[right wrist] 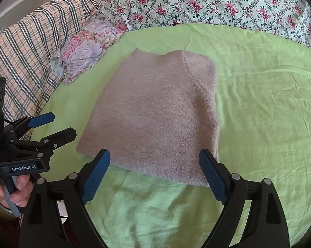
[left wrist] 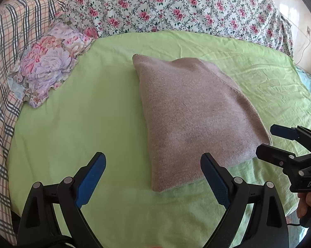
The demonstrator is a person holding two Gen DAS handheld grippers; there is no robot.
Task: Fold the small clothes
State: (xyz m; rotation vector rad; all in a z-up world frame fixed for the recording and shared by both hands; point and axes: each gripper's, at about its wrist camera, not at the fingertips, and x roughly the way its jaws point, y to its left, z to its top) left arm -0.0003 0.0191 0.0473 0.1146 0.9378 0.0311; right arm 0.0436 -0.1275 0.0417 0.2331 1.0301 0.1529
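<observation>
Left gripper (left wrist: 153, 177) first, seen through its own camera: both blue pads stand wide apart with nothing between them, hovering over the green sheet (left wrist: 83, 113) just short of the near edge of the sweater (left wrist: 188, 111). I judge I have it back there because the fold looks finished; the sweater lies as a tidy pinkish-beige block in the middle of the bed, its near corner reaching toward six o'clock between my fingers but not touched by them. At three o'clock my right gripper (left wrist: 266, 142) pokes in from the side, fingers parted and empty, close beside the sweater's right corner. At nine to ten o'clock a frilled floral pillow (left wrist: 50, 66) rests against a plaid quilt (left wrist: 8, 62), and a rose-print cover (left wrist: 176, 6) runs across twelve o'clock; both are well clear of the work. From the right camera, the right gripper (right wrist: 155, 175) is spread about as wide as it goes and holds nothing, its pads sitting over the sweater's (right wrist: 155, 113) near edge at six o'clock, which I take for having let go of the cloth. A seam curves down the sweater's right side, so the fold lies with one layer on top. My left gripper (right wrist: 54, 127) shows at nine o'clock, open, a hand (right wrist: 15, 192) on its grip. No baskets, boxes or drawers appear in either view; the sweater simply lies on the sheet.
</observation>
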